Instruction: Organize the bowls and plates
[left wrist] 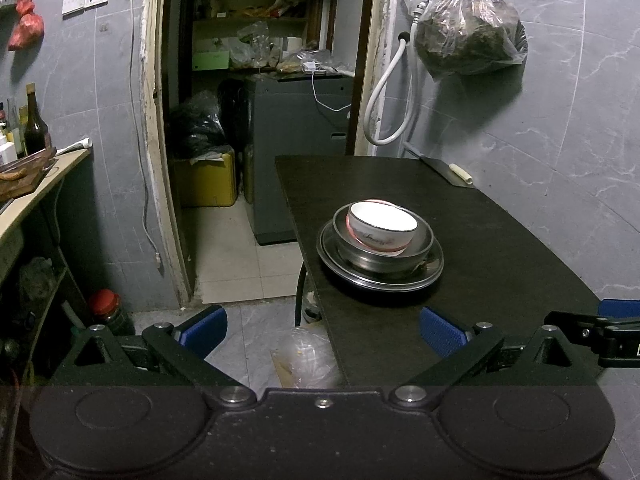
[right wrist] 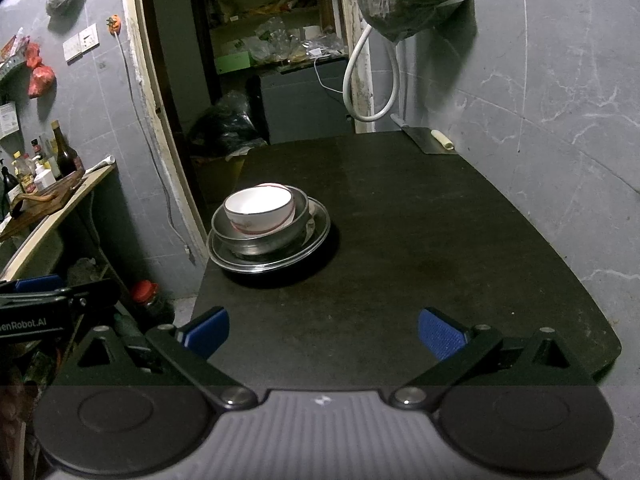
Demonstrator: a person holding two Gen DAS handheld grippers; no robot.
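On the dark table [left wrist: 480,240], which fills the right half of the left view and most of the right view, everything for this job sits in one stack near the table's left edge, at about 12 o'clock from the left gripper [left wrist: 324,330] and about 11 o'clock from the right gripper [right wrist: 324,330]. Lowest in the stack lie the steel plates [left wrist: 380,278], seemingly two nested; on them stands a steel bowl [left wrist: 384,258], and inside that a white bowl [left wrist: 382,228] with a red band, which leans, with what looks like a second white rim showing behind it. Both grippers stand wide apart and hold nothing, hovering over the near end of the table, well apart from the stack. The stacking looks done or nearly so, and the main risk is the placing: the plates lie close to the left edge, above the floor, so a push from the right could slide the whole pile off. The tilted white bowl could rock or clatter if nudged, and smooth steel gives the pads little bite. Farther off, at about 1 o'clock, a cleaver [left wrist: 444,168] lies by the wall, worth avoiding on any long reach.
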